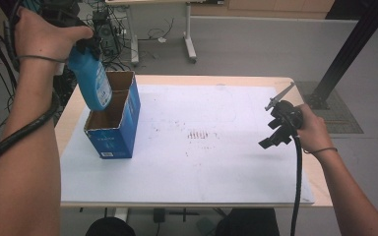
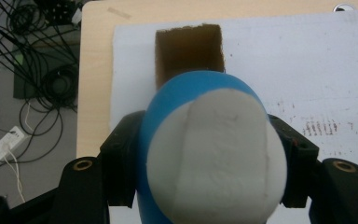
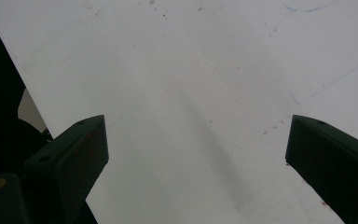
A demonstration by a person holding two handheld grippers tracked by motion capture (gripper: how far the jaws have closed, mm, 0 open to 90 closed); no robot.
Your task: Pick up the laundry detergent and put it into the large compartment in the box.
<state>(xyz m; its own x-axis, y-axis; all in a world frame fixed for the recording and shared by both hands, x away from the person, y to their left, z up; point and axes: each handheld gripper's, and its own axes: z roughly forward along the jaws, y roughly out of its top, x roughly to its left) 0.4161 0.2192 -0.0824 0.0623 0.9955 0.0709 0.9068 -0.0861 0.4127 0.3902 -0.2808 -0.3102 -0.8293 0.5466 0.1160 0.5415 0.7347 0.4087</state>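
The 2 jaws of the left gripper [image 2: 209, 158] were closed on a blue bottle [image 2: 205, 149], 1 black jaw pressing each side of its body. In the left gripper view the bottle's white end faced the camera and its blue body pointed away, toward the open top of a cardboard box [image 2: 189, 53]. In the high view the left gripper [image 1: 86, 46] held the bottle [image 1: 92, 81] tilted above the box [image 1: 115, 128], with its lower end at the box's opening; whether it touched the cardboard, I could not tell. The box was blue outside and brown inside, had 2 compartments, and stood on the left part of a white mat [image 1: 202, 147] that covered the wooden table [image 1: 66, 120].

The jaws of the right gripper [image 3: 196, 158] stood wide apart with nothing between them, above the bare white mat [image 3: 191, 70]. In the high view the right gripper [image 1: 280, 125] was near the right edge of the table, well apart from the box.
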